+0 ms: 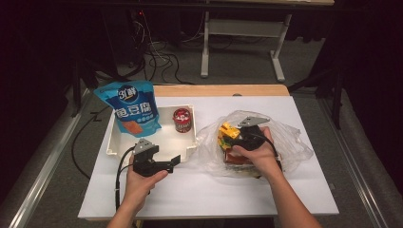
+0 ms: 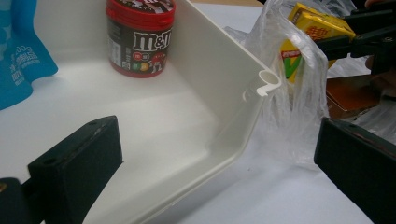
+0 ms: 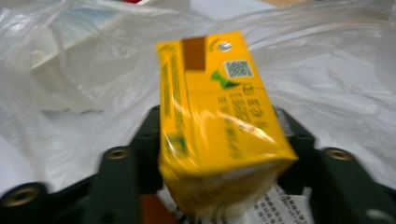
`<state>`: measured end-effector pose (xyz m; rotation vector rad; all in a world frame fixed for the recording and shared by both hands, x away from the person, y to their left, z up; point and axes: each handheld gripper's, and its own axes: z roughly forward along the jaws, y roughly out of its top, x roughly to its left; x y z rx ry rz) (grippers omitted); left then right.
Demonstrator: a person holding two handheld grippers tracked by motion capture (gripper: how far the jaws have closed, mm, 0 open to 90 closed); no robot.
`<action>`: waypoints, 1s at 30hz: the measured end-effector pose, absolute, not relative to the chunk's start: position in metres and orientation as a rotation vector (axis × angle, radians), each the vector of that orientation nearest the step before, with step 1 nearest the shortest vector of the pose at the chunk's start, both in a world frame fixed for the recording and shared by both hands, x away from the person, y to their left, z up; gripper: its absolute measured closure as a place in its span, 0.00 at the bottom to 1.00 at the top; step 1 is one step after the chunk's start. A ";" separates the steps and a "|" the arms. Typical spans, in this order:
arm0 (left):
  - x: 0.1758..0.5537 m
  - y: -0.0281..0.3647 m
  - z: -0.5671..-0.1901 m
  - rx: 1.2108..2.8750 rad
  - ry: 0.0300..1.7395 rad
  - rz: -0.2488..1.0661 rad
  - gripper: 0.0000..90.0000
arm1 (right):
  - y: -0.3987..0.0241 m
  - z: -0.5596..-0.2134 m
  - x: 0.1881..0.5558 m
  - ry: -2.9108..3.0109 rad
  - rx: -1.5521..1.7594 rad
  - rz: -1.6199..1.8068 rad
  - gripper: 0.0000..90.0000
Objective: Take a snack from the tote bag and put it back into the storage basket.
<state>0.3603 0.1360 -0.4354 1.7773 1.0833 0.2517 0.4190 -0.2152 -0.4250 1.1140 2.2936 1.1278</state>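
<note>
Gripping yellow carton, right claw blurred; bag veils contents; left claw open.

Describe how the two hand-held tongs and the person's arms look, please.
The left tongs and right tongs are black, blocky tools, each topped by a grey three-cornered plate. Their flat rectangular black pads have small screw holes. A black cable trails from the left tongs. The forearms are bare; no sleeves are visible.

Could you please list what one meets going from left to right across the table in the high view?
Blue pouch → left gripper → red-lidded candy jar → yellow carton inside the clear plastic bag.
</note>
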 end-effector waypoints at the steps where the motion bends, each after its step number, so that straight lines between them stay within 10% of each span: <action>1: 0.360 0.135 -0.435 1.776 1.083 0.249 0.02 | -0.214 -0.425 0.417 2.294 1.099 1.111 0.56; 30: 0.349 0.109 -0.421 1.799 0.971 0.285 0.02 | -0.230 -0.375 0.395 2.141 1.172 1.247 0.58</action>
